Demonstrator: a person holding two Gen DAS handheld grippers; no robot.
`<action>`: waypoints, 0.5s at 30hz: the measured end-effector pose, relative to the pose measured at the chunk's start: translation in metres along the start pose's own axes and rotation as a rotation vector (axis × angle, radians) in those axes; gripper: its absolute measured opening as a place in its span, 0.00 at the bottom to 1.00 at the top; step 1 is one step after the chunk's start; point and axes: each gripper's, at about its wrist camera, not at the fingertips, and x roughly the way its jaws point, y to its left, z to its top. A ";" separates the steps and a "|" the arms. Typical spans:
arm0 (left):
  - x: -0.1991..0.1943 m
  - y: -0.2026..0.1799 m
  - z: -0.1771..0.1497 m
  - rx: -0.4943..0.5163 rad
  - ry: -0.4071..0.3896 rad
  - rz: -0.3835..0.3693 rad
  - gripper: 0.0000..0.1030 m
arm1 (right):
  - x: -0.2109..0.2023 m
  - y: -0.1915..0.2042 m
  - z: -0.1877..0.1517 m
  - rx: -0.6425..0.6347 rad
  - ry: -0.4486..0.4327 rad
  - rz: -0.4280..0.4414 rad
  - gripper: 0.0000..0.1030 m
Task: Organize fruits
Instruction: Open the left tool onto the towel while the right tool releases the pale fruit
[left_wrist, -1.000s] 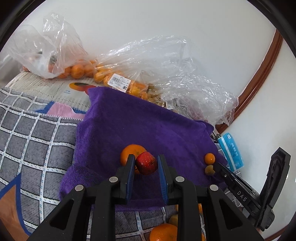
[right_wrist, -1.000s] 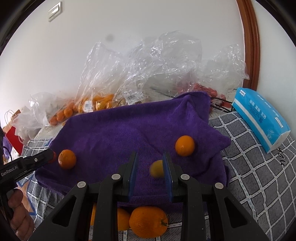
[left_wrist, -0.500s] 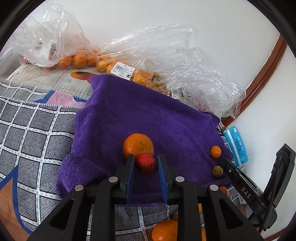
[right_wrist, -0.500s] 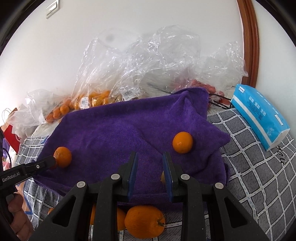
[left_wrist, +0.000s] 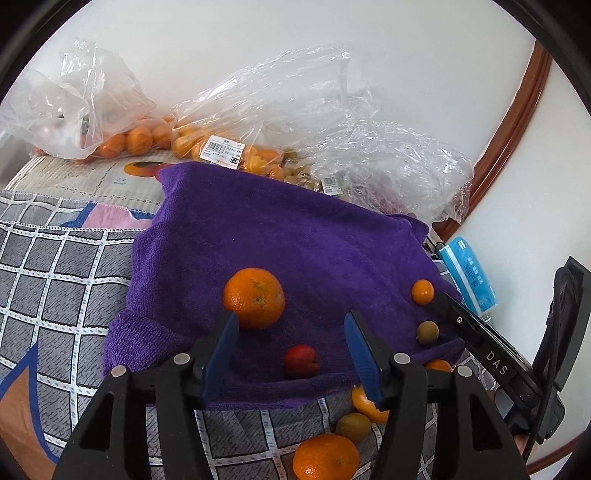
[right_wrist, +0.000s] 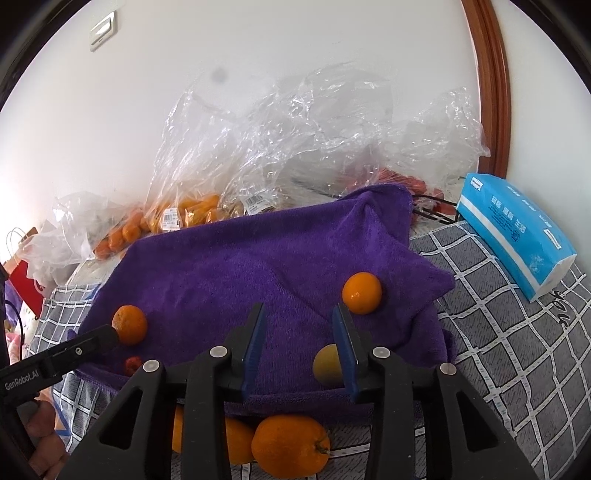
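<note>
The left hand-held gripper (left_wrist: 291, 332), its jaws just opened, frames a small red fruit (left_wrist: 301, 361) lying free on the purple towel (left_wrist: 280, 236).

A blue tissue pack (right_wrist: 517, 236) lies on the grey checked cover (right_wrist: 517, 350) by the white wall (right_wrist: 295, 55), near a brown wooden frame (right_wrist: 491, 74).

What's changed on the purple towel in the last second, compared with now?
Both grippers have just opened and let go. The left gripper released the small red fruit, which now lies on the purple towel near the big orange. The right gripper released the yellow-green fruit, still close to its right finger. The fruit bags and tissue pack stayed put.
</note>
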 end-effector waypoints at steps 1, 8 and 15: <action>-0.001 0.000 0.000 -0.003 -0.003 -0.006 0.60 | -0.001 -0.001 0.000 0.007 -0.006 -0.003 0.37; -0.007 -0.003 0.003 -0.003 -0.034 -0.017 0.68 | -0.011 -0.009 0.003 0.046 -0.046 -0.008 0.37; -0.012 -0.005 0.006 0.003 -0.055 0.002 0.68 | -0.021 -0.008 0.004 0.073 -0.024 -0.005 0.37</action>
